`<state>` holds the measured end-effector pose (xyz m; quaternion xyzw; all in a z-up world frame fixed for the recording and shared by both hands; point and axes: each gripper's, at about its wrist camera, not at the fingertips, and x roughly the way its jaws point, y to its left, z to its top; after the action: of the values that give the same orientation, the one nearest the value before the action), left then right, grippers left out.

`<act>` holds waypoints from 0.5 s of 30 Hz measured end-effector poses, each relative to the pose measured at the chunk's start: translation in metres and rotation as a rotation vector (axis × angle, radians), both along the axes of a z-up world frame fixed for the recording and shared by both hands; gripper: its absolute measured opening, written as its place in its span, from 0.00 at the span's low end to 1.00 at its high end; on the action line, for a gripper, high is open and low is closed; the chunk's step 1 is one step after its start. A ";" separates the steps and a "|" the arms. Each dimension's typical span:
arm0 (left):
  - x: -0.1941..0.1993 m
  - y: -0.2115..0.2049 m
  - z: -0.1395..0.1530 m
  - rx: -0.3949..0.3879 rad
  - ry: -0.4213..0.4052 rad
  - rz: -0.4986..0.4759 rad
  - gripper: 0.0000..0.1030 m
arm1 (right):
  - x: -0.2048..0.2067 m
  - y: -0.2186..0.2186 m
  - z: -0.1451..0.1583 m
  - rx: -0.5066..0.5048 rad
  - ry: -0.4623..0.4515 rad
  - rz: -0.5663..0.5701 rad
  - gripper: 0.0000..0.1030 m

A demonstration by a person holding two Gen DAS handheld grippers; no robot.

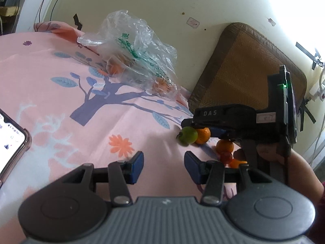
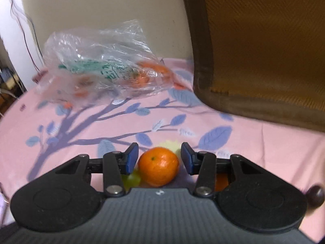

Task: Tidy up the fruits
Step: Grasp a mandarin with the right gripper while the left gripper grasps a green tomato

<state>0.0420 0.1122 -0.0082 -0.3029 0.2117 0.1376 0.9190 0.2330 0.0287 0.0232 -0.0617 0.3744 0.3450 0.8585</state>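
Observation:
On a pink flowered bedsheet (image 1: pixel 61 105) lies a clear plastic bag (image 1: pixel 134 61) with several oranges inside; it also shows in the right wrist view (image 2: pixel 101 65). Loose fruit lies at the right: a green fruit (image 1: pixel 187 135), an orange (image 1: pixel 203 135), a second orange (image 1: pixel 224 146) and a small dark red fruit (image 1: pixel 226 156). My right gripper (image 2: pixel 159 158) is open, its blue pads on either side of an orange (image 2: pixel 158 165) without touching it; a green fruit (image 2: pixel 132 180) sits under its left finger. My left gripper (image 1: pixel 164 165) is open and empty above the sheet.
A brown woven cushion (image 1: pixel 243 67) leans on the wall at the right. A phone (image 1: pixel 12 140) lies on the sheet at the left edge. A dark round fruit (image 2: pixel 314 196) shows at the right of the right wrist view. Cables hang on the wall.

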 end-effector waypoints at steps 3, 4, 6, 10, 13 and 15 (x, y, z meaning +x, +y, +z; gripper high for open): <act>-0.001 0.002 0.000 -0.009 -0.003 0.013 0.44 | -0.011 0.003 0.001 -0.024 -0.007 0.064 0.41; -0.002 0.002 0.000 -0.013 -0.005 0.020 0.44 | -0.018 0.005 0.001 -0.037 -0.022 0.098 0.41; -0.004 0.005 0.000 -0.022 -0.011 0.032 0.44 | -0.030 0.005 0.002 -0.061 -0.044 0.152 0.41; -0.005 0.006 0.000 -0.027 -0.017 0.043 0.44 | -0.055 -0.003 0.006 -0.076 -0.080 0.236 0.41; -0.006 0.009 -0.001 -0.042 -0.025 0.055 0.44 | -0.061 -0.015 0.009 -0.052 -0.062 0.254 0.41; -0.008 0.012 -0.002 -0.062 -0.032 0.064 0.44 | -0.065 -0.023 0.010 -0.043 -0.052 0.251 0.41</act>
<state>0.0344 0.1246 -0.0100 -0.3401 0.1914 0.1554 0.9075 0.1678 0.0057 0.0330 -0.1354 0.3489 0.4399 0.8164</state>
